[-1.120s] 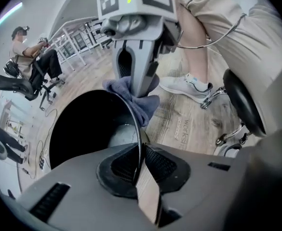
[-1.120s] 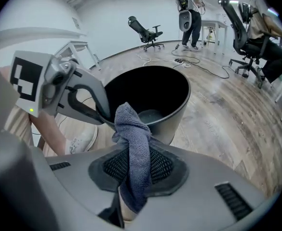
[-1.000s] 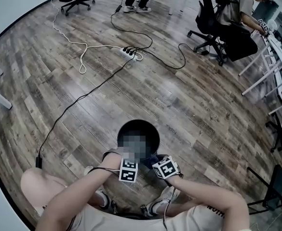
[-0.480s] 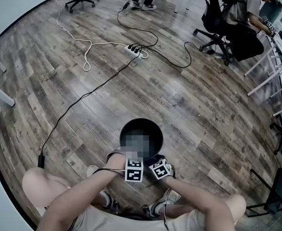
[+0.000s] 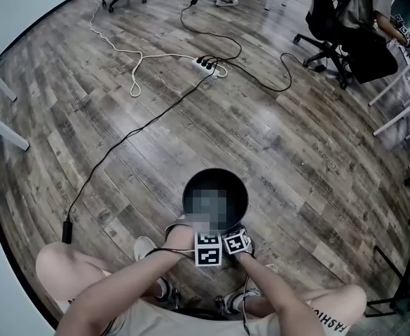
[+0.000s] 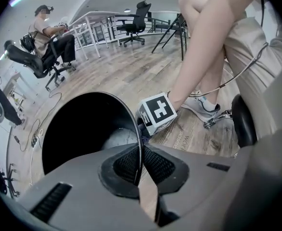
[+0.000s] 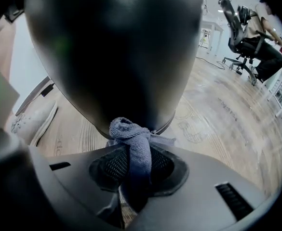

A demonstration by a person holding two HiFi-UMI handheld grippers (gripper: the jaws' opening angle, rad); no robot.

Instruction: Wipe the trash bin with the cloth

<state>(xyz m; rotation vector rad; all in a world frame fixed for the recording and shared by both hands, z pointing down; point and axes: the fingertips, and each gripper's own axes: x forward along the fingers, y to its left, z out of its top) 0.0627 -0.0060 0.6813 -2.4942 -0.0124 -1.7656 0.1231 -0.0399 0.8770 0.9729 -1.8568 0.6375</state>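
Wood-plank floor [image 5: 155,117], open office room. Upright on it, just ahead of the feet, a black trash bin [image 5: 199,182]. Pinched at the thin rim by the left gripper [image 6: 140,165], jaws pressed together on it, probably to steady it against rubbing. Against the outer wall, low near the base, a bunched blue-grey cloth [image 7: 130,134], clamped in the right gripper [image 7: 131,170]: set for wiping the outside. Farther out, cables and a power strip [image 5: 206,63] across the planks; office chairs [image 5: 331,30] and white desk legs [image 5: 5,135] along the edges.
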